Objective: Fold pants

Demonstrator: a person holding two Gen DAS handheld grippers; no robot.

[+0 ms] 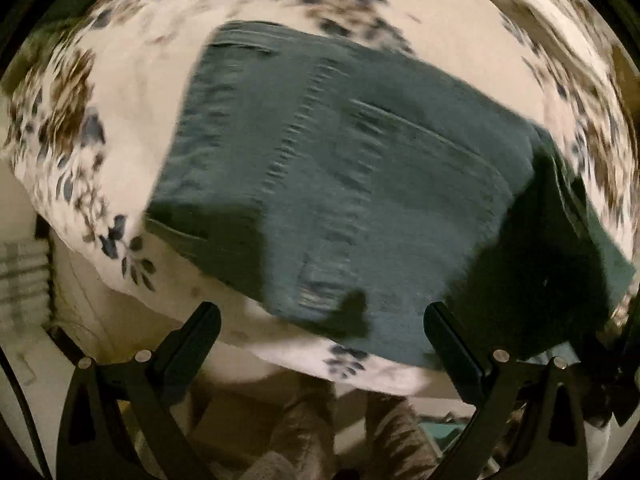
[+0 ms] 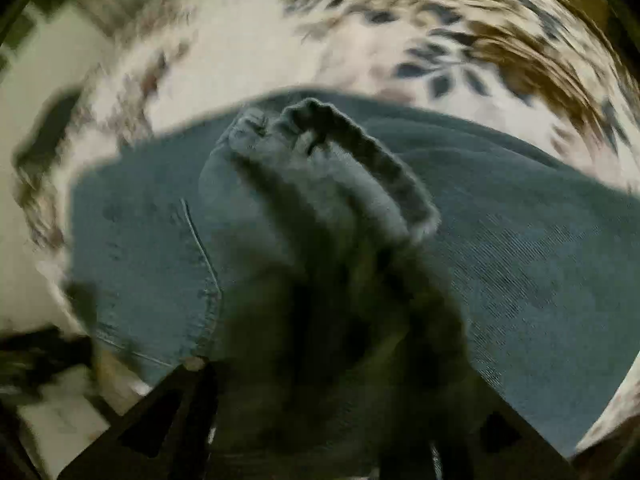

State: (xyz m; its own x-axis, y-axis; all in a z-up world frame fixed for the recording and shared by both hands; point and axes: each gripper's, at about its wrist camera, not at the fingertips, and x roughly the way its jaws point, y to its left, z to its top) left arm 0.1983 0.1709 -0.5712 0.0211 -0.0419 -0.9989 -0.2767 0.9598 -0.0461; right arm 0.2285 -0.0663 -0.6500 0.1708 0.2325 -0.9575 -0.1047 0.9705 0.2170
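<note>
Left wrist view gives me the wider look: one pair of dark teal pants (image 1: 340, 184) lies across a bed covered by a floral bedspread (image 1: 132, 92), already doubled into a thick, roughly rectangular block. I judge it sits near the bed's front edge so I can reach it from where I stand; my own legs show below the mattress. The left tongs (image 1: 320, 320) hover just short of that near edge, spread wide, with nothing between them. I count two fingers (image 1: 188, 344) there, both clear of the cloth, which suits a hand waiting to pin or smooth the stack rather than lift it.

On the right wrist view, the right tongs (image 2: 320, 380) are pinching a bunched fold of the same pants, and a hem end (image 2: 348, 152) stands up and curls over ahead of the camera. The fingers themselves are mostly buried in cloth, so I read the grip from how the fabric rises out of them. I take it the leg is held high so it can be carried over the flat part lying beneath. Blur smears everything, so pocket and seam detail stays vague.

My count: one garment, one bedspread, two tongs, one busy and one free
</note>
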